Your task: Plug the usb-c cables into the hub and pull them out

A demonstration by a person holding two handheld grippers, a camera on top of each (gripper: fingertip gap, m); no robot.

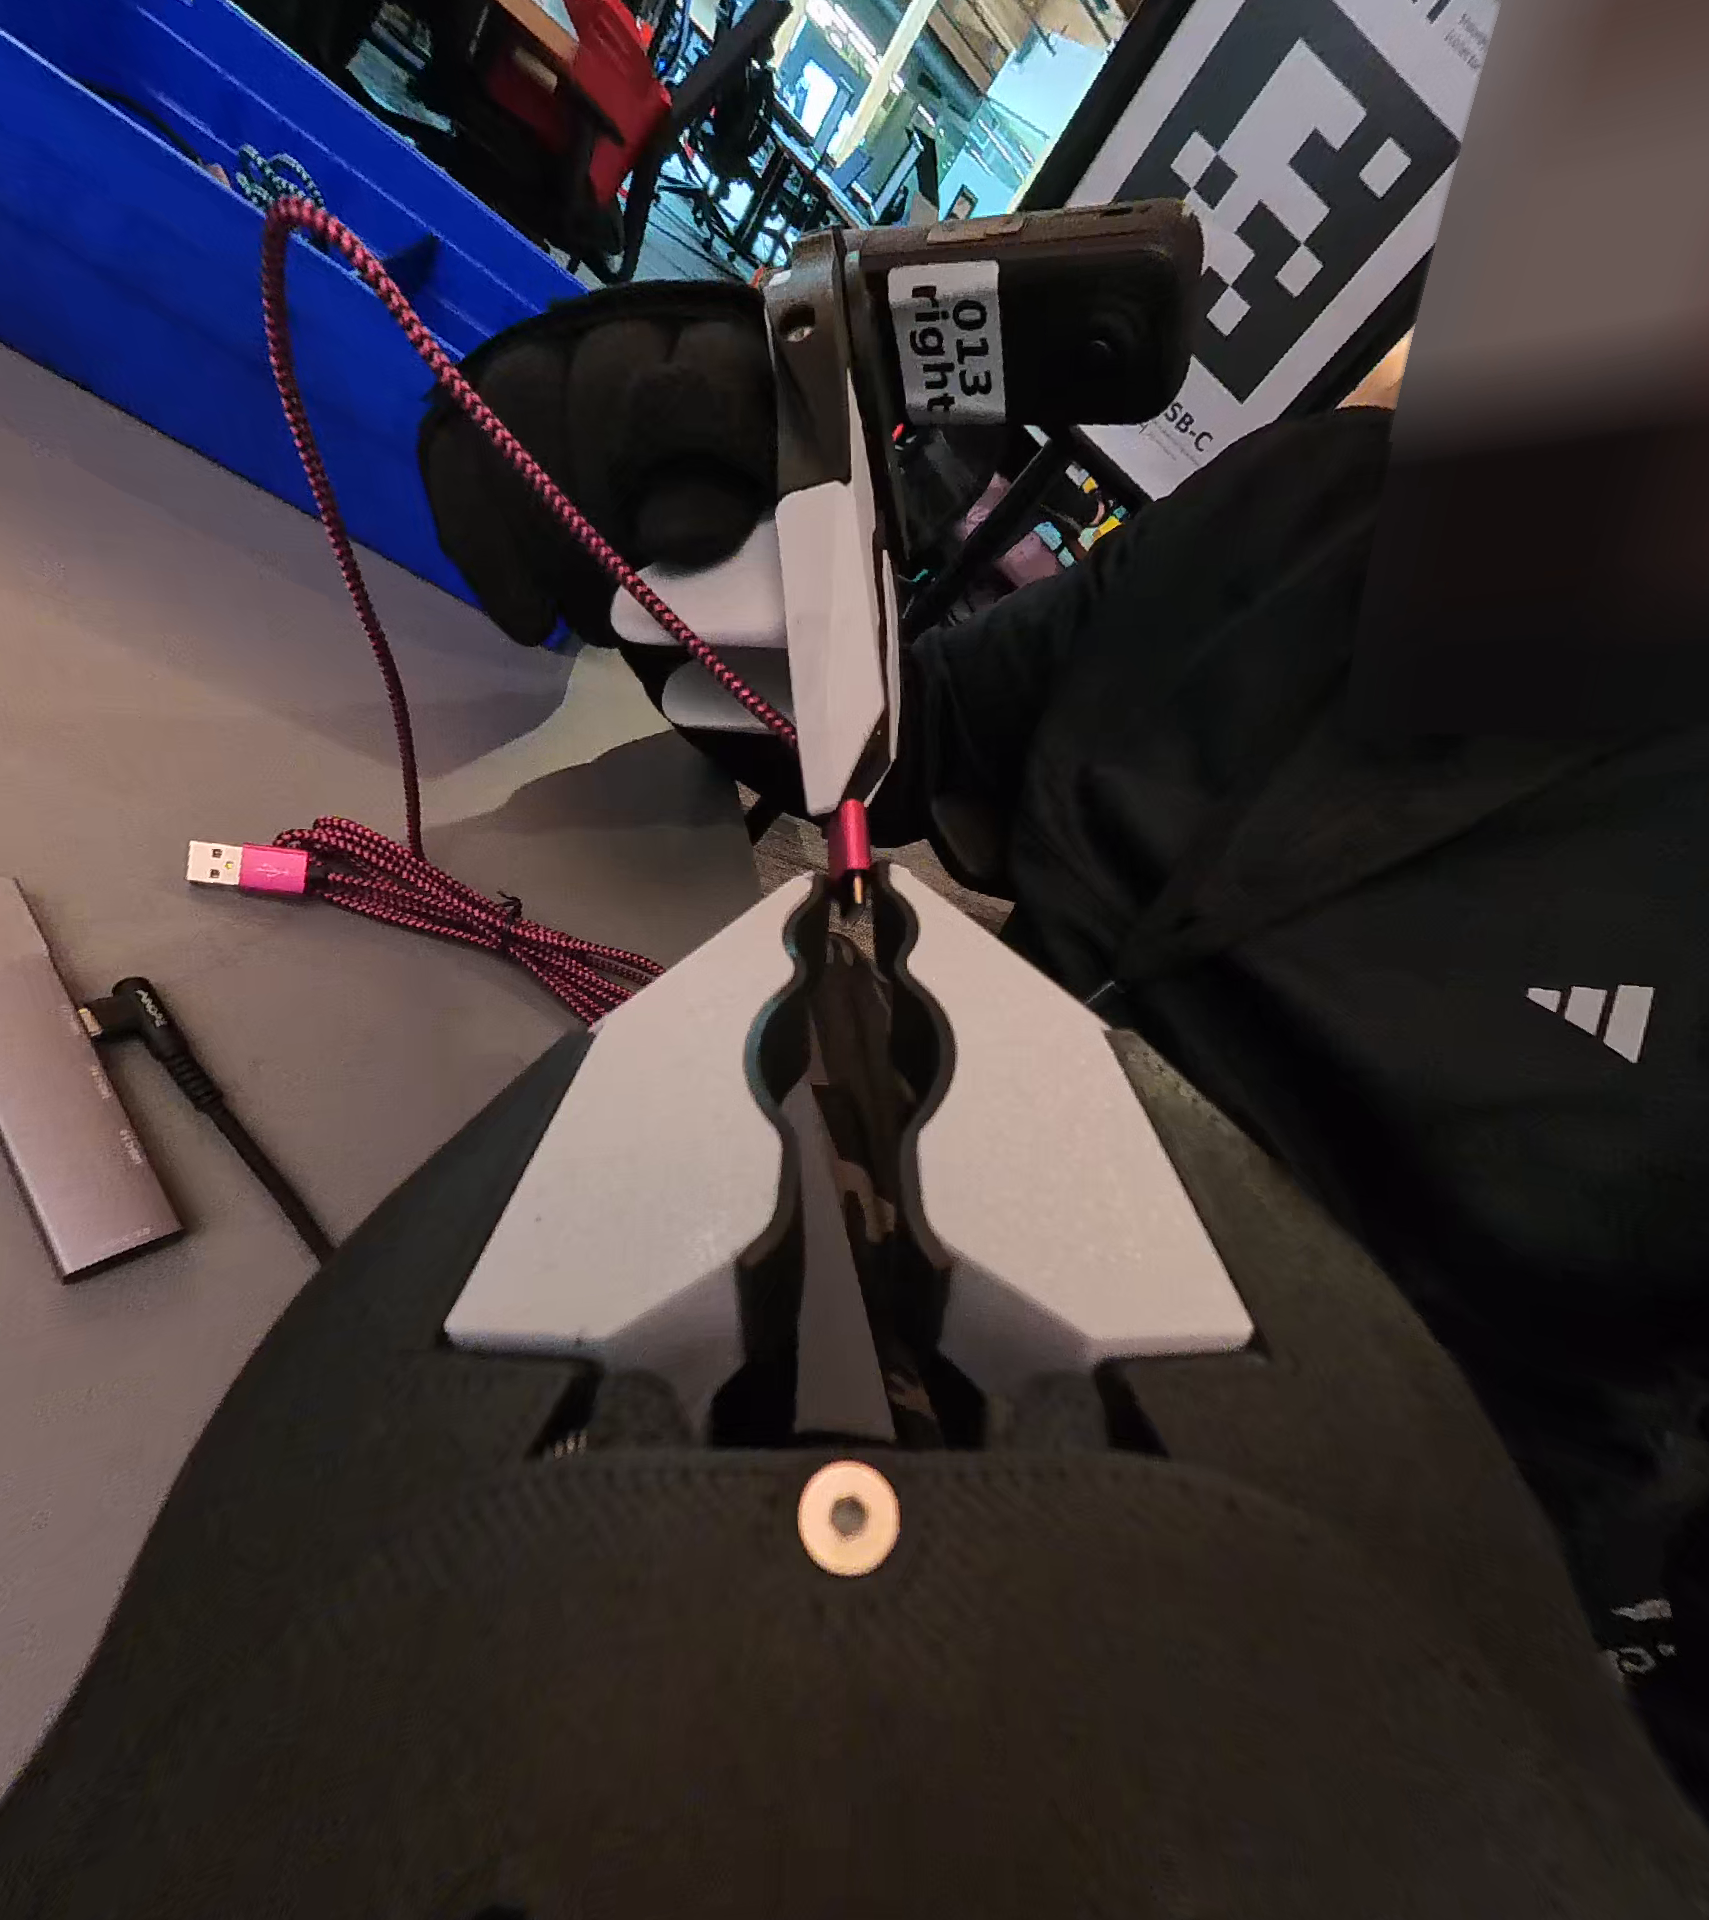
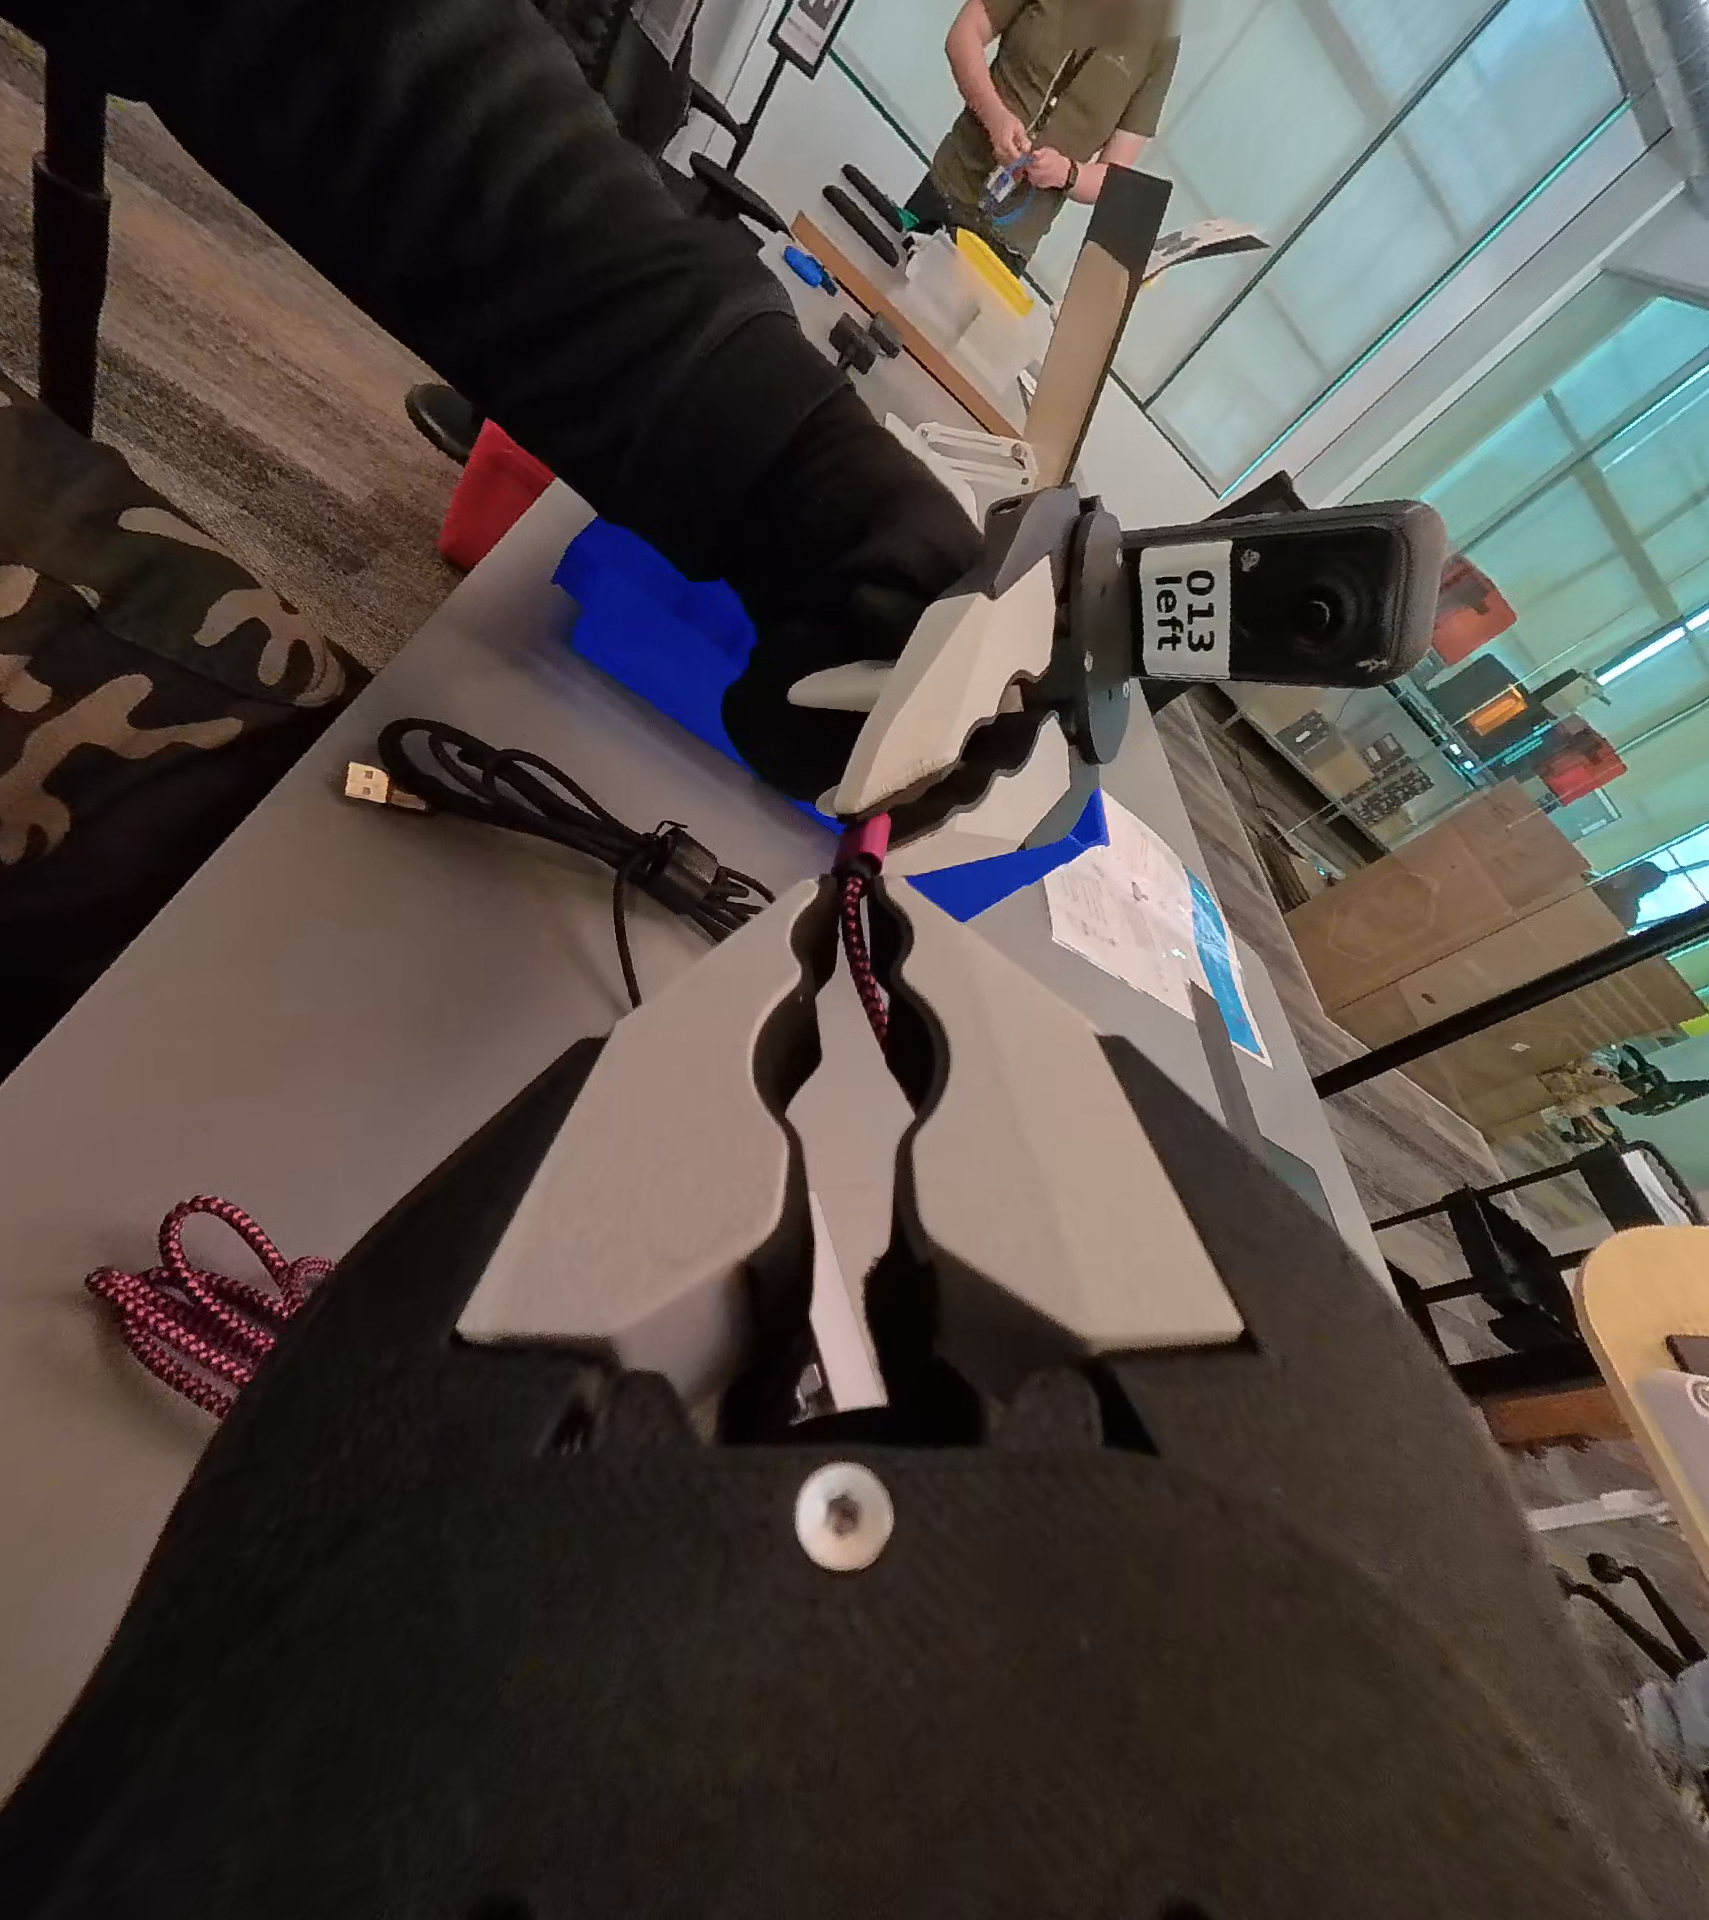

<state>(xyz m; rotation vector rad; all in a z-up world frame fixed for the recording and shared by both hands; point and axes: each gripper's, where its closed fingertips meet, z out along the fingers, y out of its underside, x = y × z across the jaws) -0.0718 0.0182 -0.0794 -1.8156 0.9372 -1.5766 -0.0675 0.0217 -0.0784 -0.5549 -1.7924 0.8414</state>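
My right gripper [image 2: 852, 883] is shut on the pink braided cable [image 2: 860, 956] just behind its usb-c plug [image 2: 869, 836], held in the air over the table edge. My left gripper [image 1: 850, 883] meets it tip to tip, its fingertips closed around the metal end of the plug [image 1: 850, 842]. Each gripper also shows in the other's view: the right one [image 1: 834, 805] and the left one [image 2: 839, 805]. The grey hub [image 1: 29, 1070] lies on the table at the left, with a black angled plug [image 1: 117, 1013] in its side port.
The pink cable's coil [image 1: 476, 914] and its USB-A end [image 1: 247, 868] lie on the grey table [image 1: 154, 675]. A black cable coil [image 2: 559, 800] lies nearby. A blue bin [image 1: 154, 239] stands behind. A person [image 2: 1047, 94] stands at a far table. Left and right tips are no more than a few centimetres apart.
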